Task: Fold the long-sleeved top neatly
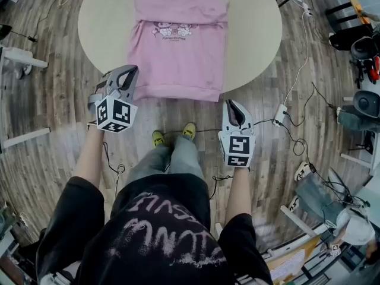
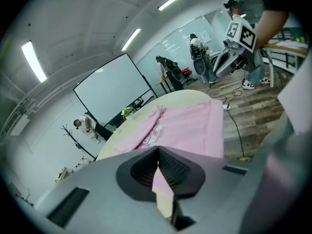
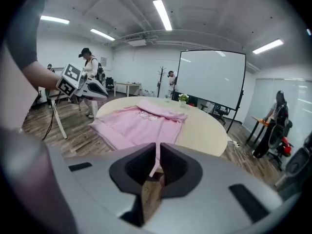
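A pink long-sleeved top [image 1: 178, 46] lies folded into a rough rectangle on the round cream table [image 1: 255, 34], print side up, its near hem at the table's front edge. My left gripper [image 1: 127, 70] hangs off the table beside the top's near left corner, shut and empty. Over the wood floor, my right gripper [image 1: 233, 103] sits just below the near right corner, its jaws a narrow gap apart with nothing between them. In the left gripper view the top [image 2: 190, 128] lies ahead of the closed jaws. The right gripper view shows the top [image 3: 141, 123] beyond its pads [image 3: 168, 155].
Cables and a power strip [image 1: 279, 114] run across the floor right of the table. Chairs and equipment [image 1: 362, 52] crowd the right side. My feet in yellow shoes [image 1: 172, 135] stand just below the table edge. A whiteboard [image 3: 212, 79] and people stand behind.
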Available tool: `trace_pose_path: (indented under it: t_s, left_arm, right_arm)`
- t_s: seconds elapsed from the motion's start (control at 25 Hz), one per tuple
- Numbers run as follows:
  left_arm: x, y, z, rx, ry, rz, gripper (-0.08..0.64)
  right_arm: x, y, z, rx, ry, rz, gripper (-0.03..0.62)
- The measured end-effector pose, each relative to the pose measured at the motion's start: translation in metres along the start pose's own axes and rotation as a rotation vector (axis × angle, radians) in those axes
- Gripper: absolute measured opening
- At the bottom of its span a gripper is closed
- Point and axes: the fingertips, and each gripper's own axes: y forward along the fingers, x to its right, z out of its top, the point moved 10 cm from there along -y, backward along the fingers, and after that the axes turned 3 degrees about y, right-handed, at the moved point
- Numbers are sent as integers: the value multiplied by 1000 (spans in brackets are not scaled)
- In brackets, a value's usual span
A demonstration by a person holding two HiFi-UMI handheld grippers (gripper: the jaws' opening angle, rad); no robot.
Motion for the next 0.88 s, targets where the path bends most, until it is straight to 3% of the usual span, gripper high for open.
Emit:
trace_pose_path:
  t_s: [0.28, 0.44, 0.64, 0.88]
  left_arm:
    - [48, -23, -18, -43, 25, -41, 42]
    - [80, -26, -27, -89, 49, -56, 157]
    - [111, -20, -40, -186, 129, 19, 221]
    - [120, -8, -51, -206, 201, 82, 221]
  right_arm:
    - [-17, 6, -36, -91, -133, 84, 143]
    - [-22, 21, -64, -103, -232, 126, 204]
    - [-19, 41, -91, -76, -353, 120, 241]
    - [-17, 59, -99, -33, -433, 88, 258]
